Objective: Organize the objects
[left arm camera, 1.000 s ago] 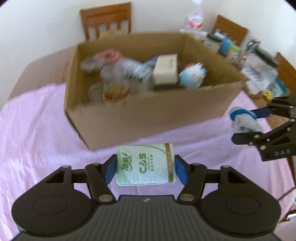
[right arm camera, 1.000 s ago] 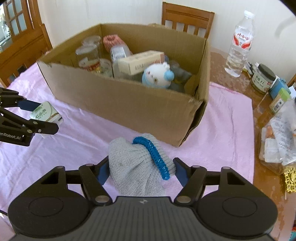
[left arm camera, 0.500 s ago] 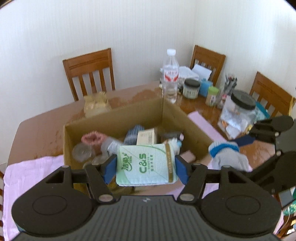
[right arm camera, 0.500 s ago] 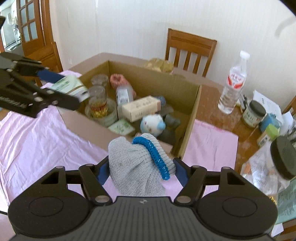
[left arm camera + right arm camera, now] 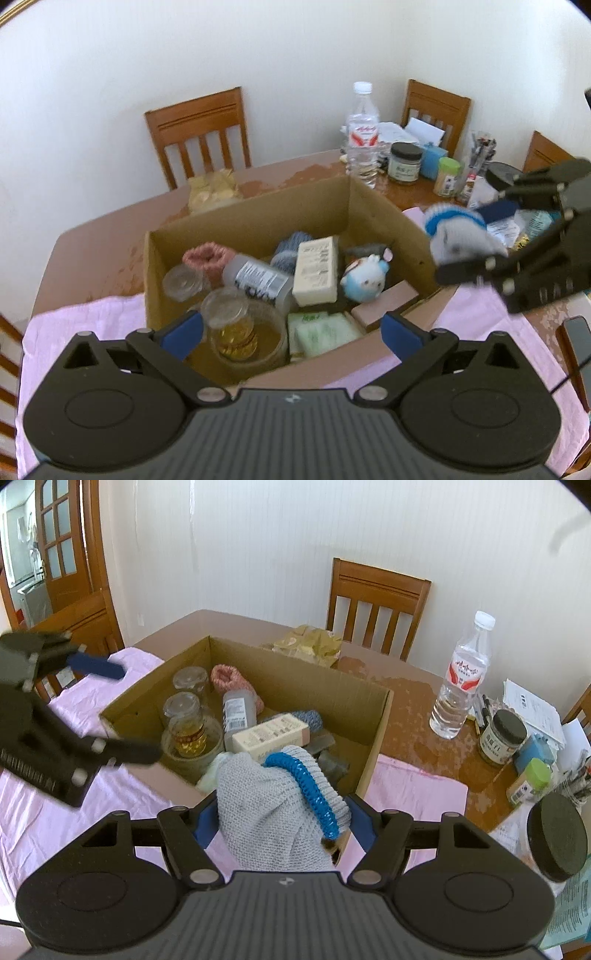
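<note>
Left gripper (image 5: pixel 291 334) jaws are opening, empty, above the cardboard box (image 5: pixel 388 206). Right gripper (image 5: pixel 282 821) is clamped on the grey knit hat (image 5: pixel 266 812) over the box's near edge; release is best delayed until the hat is centred inside.

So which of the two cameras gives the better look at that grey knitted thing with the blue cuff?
The right wrist view: the grey knit piece fills the foreground, clamped in the right tongs. The left wrist view shows it only small and blurred at the right edge.

Grey knit hat (image 5: pixel 273 812), blue-trimmed, claw-held above open cardboard box (image 5: pixel 373 716).
</note>
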A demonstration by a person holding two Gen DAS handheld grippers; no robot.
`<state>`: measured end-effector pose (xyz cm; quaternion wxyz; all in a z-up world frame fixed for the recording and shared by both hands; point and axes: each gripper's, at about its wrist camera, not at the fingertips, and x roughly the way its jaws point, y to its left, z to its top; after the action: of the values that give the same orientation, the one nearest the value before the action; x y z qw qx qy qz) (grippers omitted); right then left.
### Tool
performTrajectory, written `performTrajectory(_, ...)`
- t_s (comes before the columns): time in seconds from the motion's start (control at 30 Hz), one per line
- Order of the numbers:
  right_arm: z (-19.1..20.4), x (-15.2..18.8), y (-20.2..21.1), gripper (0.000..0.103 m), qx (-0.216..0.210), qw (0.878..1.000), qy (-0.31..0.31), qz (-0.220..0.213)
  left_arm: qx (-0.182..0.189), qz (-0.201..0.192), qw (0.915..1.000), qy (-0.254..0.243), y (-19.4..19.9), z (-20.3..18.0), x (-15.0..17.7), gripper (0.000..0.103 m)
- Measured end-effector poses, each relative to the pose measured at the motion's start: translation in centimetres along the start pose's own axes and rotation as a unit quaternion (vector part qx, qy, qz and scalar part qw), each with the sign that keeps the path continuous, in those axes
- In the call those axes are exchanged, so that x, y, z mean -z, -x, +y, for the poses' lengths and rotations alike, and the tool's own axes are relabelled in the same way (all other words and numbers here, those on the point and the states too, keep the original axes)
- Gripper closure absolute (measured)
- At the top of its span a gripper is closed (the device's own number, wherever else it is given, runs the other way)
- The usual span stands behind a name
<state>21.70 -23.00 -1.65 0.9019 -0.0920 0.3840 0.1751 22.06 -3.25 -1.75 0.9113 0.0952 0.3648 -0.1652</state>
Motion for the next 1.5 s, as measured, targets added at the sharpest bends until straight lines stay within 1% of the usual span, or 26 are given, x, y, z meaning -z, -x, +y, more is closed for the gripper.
performTrajectory(0.23, -1.0, -2.4, -1.5, 0.029, 0.002, 1.000, 0.009, -0.006, -0.025, 0.010, 0.9984, 0.051, -0.2, 1.5, 1.7, 0.001)
performTrajectory(0.37, -1.6, -4.1, -2.7, 0.028, 0.002, 1.000, 0.014, -0.010, -0.058, 0.021, 0.9965, 0.057, -0.5, 1.9, 2.8, 0.001)
performTrajectory(0.53, -2.4, -6.1, -5.0, 0.028, 0.006, 1.000, 0.020, -0.011, -0.084, 0.023, 0.9928, 0.082, -0.3, 2.7, 3.7, 0.001)
performTrajectory(0.67, -3.2, -7.5, -7.4, 0.028, 0.014, 1.000, 0.016, -0.006, -0.096, 0.021, 0.9896, 0.105, 0.0, 3.4, 4.0, 0.001)
performTrajectory(0.73, -3.7, -8.0, -8.6, 0.026, 0.023, 1.000, 0.009, 0.002, -0.097, 0.021, 0.9882, 0.117, 0.1, 3.8, 4.1, 0.001)
performTrajectory(0.77, -3.8, -8.2, -9.2, 0.023, 0.029, 1.000, 0.005, 0.006, -0.099, 0.021, 0.9874, 0.121, 0.2, 3.9, 4.2, 0.001)
performTrajectory(0.8, -3.8, -8.3, -9.6, 0.016, 0.035, 0.999, 0.003, 0.009, -0.101, 0.021, 0.9867, 0.125, 0.2, 4.1, 4.2, 0.001)
performTrajectory(0.83, -3.8, -8.3, -9.9, 0.012, 0.042, 0.999, 0.001, 0.011, -0.104, 0.020, 0.9862, 0.127, 0.3, 4.2, 4.2, 0.001)
performTrajectory(0.9, -3.9, -8.4, -10.0, 0.004, 0.049, 0.999, 0.000, 0.008, -0.106, 0.018, 0.9856, 0.131, 0.4, 4.4, 4.2, 0.001)
performTrajectory(0.97, -3.9, -8.4, -9.7, 0.000, 0.050, 0.999, 0.000, 0.006, -0.102, 0.020, 0.9854, 0.135, 0.4, 4.6, 4.1, 0.001)
performTrajectory(1.13, -3.4, -8.8, -8.5, 0.000, 0.059, 0.998, -0.004, 0.014, -0.094, 0.021, 0.9856, 0.139, 0.7, 4.8, 3.7, 0.001)
performTrajectory(1.23, -3.0, -9.1, -7.2, 0.000, 0.071, 0.997, -0.013, 0.012, -0.088, 0.021, 0.9844, 0.151, 0.9, 5.2, 3.2, 0.001)
performTrajectory(1.33, -2.5, -9.2, -5.8, 0.000, 0.080, 0.996, -0.029, 0.013, -0.085, 0.030, 0.9820, 0.166, 1.0, 5.5, 2.9, 0.001)
performTrajectory(1.4, -2.3, -8.9, -5.2, 0.000, 0.081, 0.996, -0.044, 0.023, -0.080, 0.034, 0.9804, 0.176, 1.2, 5.6, 3.0, 0.001)
performTrajectory(1.5, -1.9, -7.4, -4.7, 0.000, 0.072, 0.994, -0.074, 0.044, -0.081, 0.046, 0.9767, 0.193, 1.2, 5.7, 3.1, 0.001)
